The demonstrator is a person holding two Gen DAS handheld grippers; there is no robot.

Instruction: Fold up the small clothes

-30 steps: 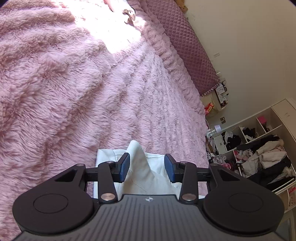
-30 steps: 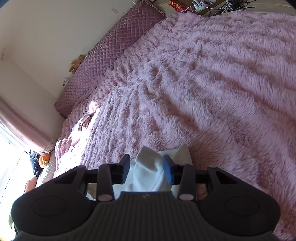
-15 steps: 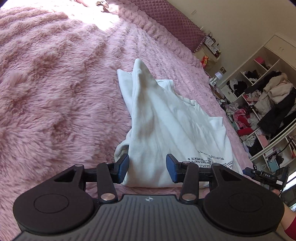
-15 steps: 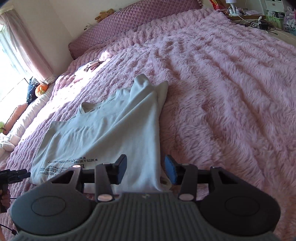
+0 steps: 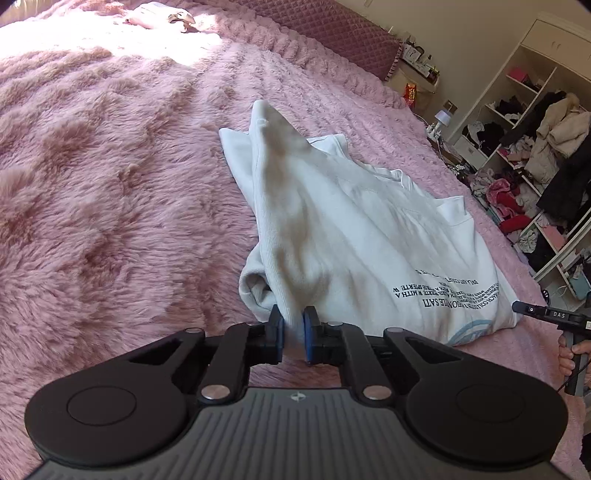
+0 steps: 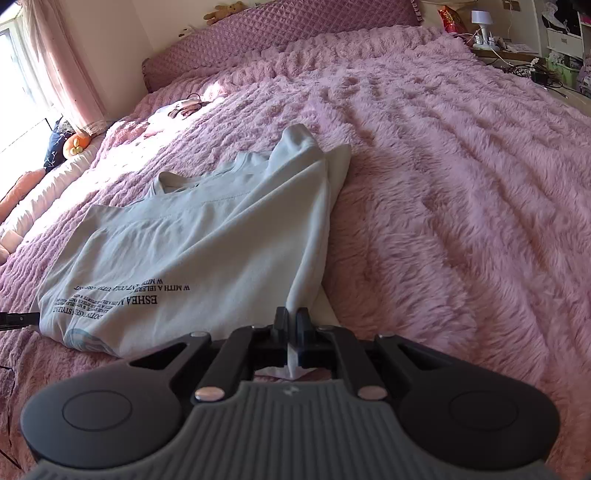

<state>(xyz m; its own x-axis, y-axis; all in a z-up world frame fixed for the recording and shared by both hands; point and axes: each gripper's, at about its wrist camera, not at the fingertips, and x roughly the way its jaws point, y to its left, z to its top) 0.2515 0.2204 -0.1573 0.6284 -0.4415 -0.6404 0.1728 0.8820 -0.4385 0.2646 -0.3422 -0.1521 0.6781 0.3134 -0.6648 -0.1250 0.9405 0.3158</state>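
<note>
Where both sets of fingers stood apart over the cloth half a second ago, each pair now pinches a ridge of the white cotton T-shirt with black printed lettering [image 5: 369, 236]. Nearest the lens in the left wrist view, the left gripper [image 5: 293, 334] has its blue-padded fingers [image 5: 279, 328] drawn narrow, still closing, on a bunched fold at the shirt's near left corner, with fabric plainly between the pads. In the right wrist view the right gripper [image 6: 291, 325] has its fingers clamped fully together on a thin peak of cloth at the opposite near corner, a tab of fabric poking out behind them. Both views have also swung from a steep look down at fur 1 second ago to a longer look across the bed, so the whole garment is now in sight. Beyond the grippers the shirt lies spread on the fluffy pink fur blanket [image 5: 110, 184] that covers the bed, lettering toward the near hem, neckline farther off, and 1 sleeve standing up in a point at the far side. Farther still sit the quilted mauve headboard [image 6: 295, 26] and, to the right in the left view, cluttered open white shelves [image 5: 524, 122]. My reading: with 2 corners secured, the grasp step is about done and the hem is ready to be lifted and carried toward the neckline for a fold.
</note>
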